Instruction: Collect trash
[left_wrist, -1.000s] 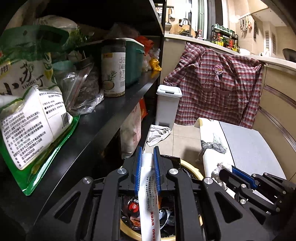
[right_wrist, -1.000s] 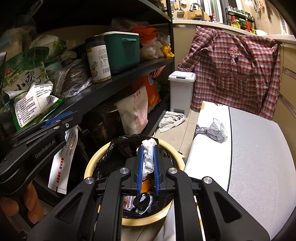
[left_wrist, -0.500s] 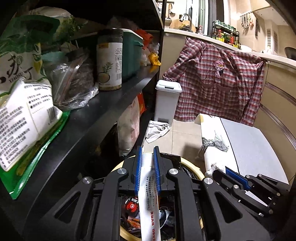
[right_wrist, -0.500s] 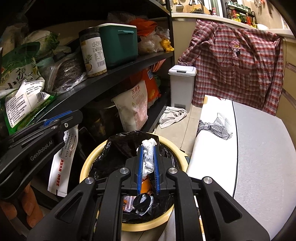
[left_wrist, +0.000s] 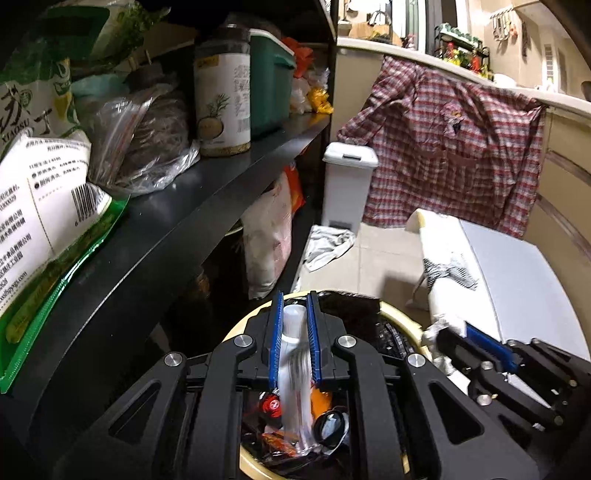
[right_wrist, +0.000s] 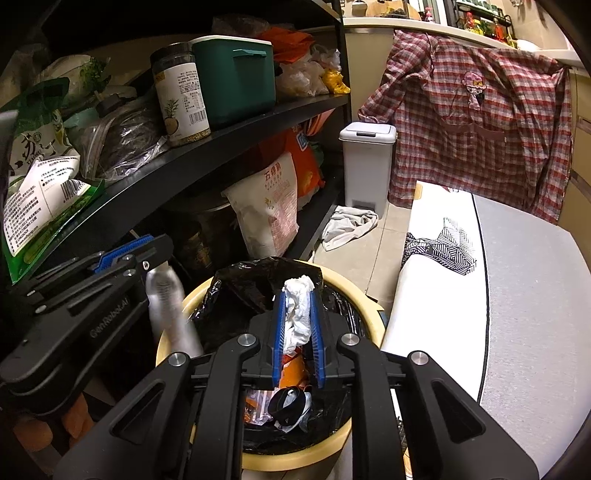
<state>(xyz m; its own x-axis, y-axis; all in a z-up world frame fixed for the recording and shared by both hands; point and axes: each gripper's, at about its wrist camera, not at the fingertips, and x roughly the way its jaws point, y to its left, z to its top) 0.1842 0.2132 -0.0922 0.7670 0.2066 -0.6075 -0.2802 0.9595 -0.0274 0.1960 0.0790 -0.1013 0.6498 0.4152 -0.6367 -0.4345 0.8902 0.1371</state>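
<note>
Now, between the blue pads of my left gripper (left_wrist: 294, 343) a long white wrapper (left_wrist: 293, 373) was clamped, blurred in the picture, and its free end hung down into the bin (right_wrist: 334, 278). My right gripper (right_wrist: 298, 323) was closed on a crumpled white tissue (right_wrist: 299, 314), which stood up a little past the fingertips. Both grippers hovered over the bin, a round cream one lined with a black bag (right_wrist: 255, 284), with other wrappers already inside. Left of it rose a dark shelf (left_wrist: 207, 192) loaded with packets and a tall jar (left_wrist: 221, 103); to the right lay a white and grey board (right_wrist: 517, 295), and far behind stood a small white pedal bin (right_wrist: 365, 166) near a checked shirt (right_wrist: 480, 122). I judged the step to be the drop. Next, the jaws should part over the bag mouth, low enough that the light tissue does not fall on the rim.
</note>
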